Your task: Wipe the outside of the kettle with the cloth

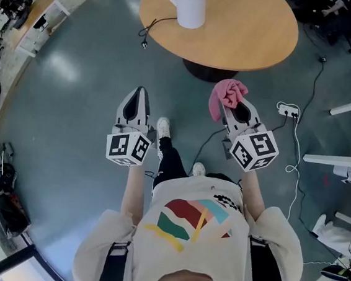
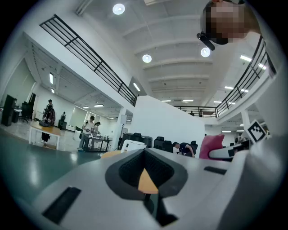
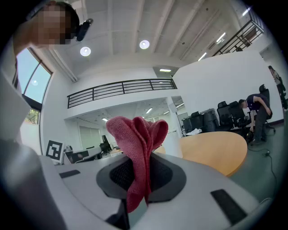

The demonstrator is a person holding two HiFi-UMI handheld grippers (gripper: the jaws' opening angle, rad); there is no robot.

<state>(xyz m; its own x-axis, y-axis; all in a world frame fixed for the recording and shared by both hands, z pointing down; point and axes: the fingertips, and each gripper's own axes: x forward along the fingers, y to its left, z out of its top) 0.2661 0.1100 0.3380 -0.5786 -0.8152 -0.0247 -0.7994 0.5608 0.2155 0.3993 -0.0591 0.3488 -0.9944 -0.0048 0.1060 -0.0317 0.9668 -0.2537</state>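
In the head view, the kettle [image 1: 191, 6] is seen on the bench [image 1: 255, 36], well apart from the left gripper [image 1: 141, 94] and right gripper [image 1: 233, 111]; wiping is judged not yet begun. In the left gripper view, that gripper is shown clenched and empty. In the right gripper view, the cloth [image 3: 137, 134] is seen pinched between its jaws.

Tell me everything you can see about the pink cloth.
The pink cloth looks like soft knitted fabric, bunched into loose folds. The jaws of the right gripper are shut on it, with rounded folds bulging past the tips and a narrow end trailing back between them. It is held in the air above the floor, short of the round wooden table, and touches nothing else.
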